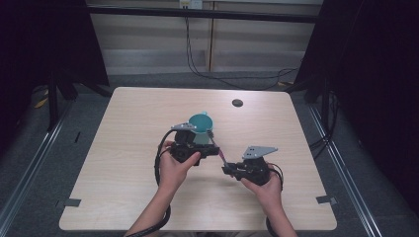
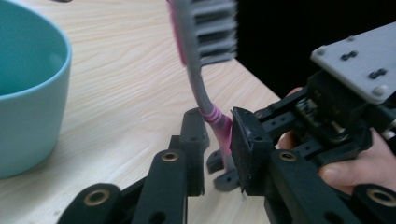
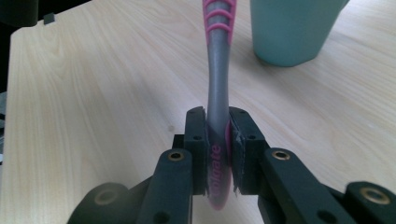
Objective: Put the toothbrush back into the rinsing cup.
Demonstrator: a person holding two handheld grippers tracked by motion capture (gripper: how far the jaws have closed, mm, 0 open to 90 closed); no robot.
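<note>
Right tongs [image 3: 218,154] clamp the toothbrush [image 3: 217,98] at its handle end, steadying it for a handover. Left tongs [image 2: 219,140] bracket its neck, narrow, grip uncertain. Brush spans both above the worktop [image 1: 128,128], beside teal cup [image 1: 200,121].

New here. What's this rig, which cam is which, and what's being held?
No robot: a person holds a two-jaw claw in each hand at a wooden table. The high view looks down from above; the other two cameras ride on the claws, looking along their jaws. On the table stands a teal cup. The right claw is shut on the handle of a pink and grey toothbrush. The left claw is open, its jaws either side of the same toothbrush, looking like a handover.
</note>
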